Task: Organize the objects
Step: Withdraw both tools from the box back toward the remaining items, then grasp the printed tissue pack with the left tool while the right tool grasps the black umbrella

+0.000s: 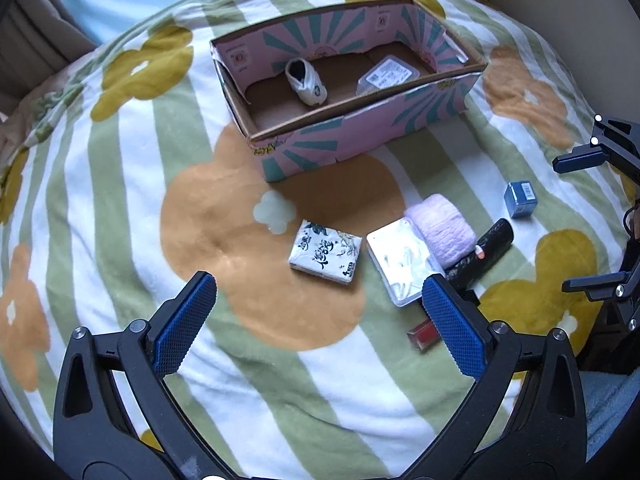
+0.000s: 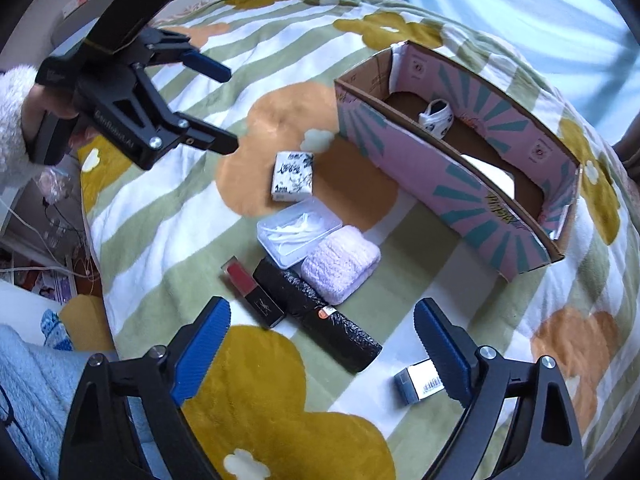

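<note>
**Both claws wide and empty above the flowered blanket**

The left gripper [image 1: 320,300] hangs with jaws spread wide, holding nothing. Straight ahead of it lies the tissue pack [image 1: 326,251]. By its right finger is the clear plastic case [image 1: 400,264], with the pink towel roll [image 1: 440,226] touching that case's far side. Farther ahead stands the pink cardboard box [image 1: 360,136].

The left view looks down into the box and shows a small white sock [image 1: 306,80] and a clear labelled container [image 1: 387,74] on its floor; the right view shows only the sock [image 2: 436,118].

The right gripper [image 2: 322,336] is also spread wide and empty. Between its fingers, just ahead, lies the black wrapped tube [image 2: 316,312], with the red lipstick [image 2: 252,288] touching the tube's left side. The small blue box [image 2: 418,384] sits just inside its right finger. Only the right view shows a hand [image 2: 48,108] in a fuzzy white sleeve [image 2: 12,116] gripping the left tool.
</note>
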Available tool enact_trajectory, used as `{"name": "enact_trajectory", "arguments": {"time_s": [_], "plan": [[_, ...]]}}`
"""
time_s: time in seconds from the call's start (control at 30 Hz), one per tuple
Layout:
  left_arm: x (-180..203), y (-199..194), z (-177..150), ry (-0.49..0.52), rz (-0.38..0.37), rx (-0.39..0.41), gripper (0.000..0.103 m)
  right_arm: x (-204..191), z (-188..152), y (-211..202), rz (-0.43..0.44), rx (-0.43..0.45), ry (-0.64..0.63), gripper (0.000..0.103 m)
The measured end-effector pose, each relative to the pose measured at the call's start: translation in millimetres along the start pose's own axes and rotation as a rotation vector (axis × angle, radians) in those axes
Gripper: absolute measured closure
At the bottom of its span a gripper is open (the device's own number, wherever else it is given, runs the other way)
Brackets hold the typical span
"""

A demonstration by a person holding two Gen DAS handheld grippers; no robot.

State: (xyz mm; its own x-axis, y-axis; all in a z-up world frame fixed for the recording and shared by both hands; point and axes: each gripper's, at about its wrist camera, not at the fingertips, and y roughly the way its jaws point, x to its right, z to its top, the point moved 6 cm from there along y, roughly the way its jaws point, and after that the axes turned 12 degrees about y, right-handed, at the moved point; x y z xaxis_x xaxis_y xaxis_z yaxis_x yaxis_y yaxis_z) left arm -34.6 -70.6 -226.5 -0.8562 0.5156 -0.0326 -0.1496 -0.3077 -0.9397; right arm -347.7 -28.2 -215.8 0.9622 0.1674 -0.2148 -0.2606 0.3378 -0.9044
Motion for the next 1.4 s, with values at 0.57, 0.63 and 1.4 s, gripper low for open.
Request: {"name": "enact_trajectory", "arguments": {"time_s": [0.57,0.63,1.4], "plan": [[-9,128,-12,-0.025,-0.097,-0.055,0.009,7,-40,105,0.114,-0.194,-0.256,0.041],[-7,132,-12,-0.011,-0.093,-0.064,0.009,7,-41,110,0.142,-0.222,-0.261,0.045],[1,131,13,0.012,-0.079,-0.034,0.044,-5,-33,114,0.114,-0.220,-0.318,0.073]]}}
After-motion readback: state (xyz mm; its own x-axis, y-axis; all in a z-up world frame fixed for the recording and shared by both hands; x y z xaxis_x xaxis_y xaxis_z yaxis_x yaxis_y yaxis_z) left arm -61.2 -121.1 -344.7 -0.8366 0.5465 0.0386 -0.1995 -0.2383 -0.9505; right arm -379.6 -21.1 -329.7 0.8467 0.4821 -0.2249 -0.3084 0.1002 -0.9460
